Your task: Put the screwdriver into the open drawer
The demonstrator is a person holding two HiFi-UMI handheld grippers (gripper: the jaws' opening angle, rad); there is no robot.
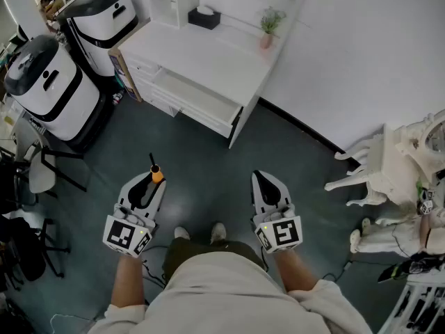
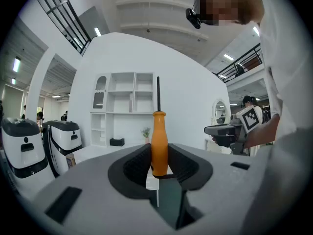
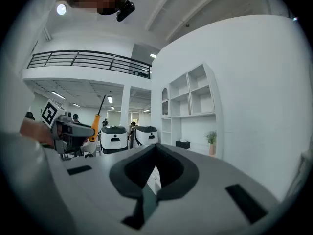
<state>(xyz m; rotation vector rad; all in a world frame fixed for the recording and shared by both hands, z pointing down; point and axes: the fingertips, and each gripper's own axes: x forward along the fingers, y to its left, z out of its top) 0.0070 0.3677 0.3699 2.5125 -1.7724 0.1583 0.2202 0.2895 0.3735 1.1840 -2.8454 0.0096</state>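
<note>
Drawer (image 1: pixel 198 100) ahead, screwdriver (image 1: pixel 156 174) in left hand-held gripper (image 1: pixel 150 181)

Dark grey floor (image 1: pixel 201 165), white wall (image 1: pixel 348 47), white desk (image 1: pixel 208 58) under shelves (image 2: pixel 129 99), two black-topped white machines (image 1: pixel 52 89) alongside.

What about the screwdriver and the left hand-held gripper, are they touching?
Touching. The left gripper view shows the left hand-held gripper with its pads pressed on both sides of the screwdriver, on its orange handle.

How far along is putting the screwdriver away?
Pickup looks done: the left claw grips the screwdriver by its orange handle. The open drawer is across the floor ahead, so carrying it over and dropping it in remain. The right claw is empty.
</note>
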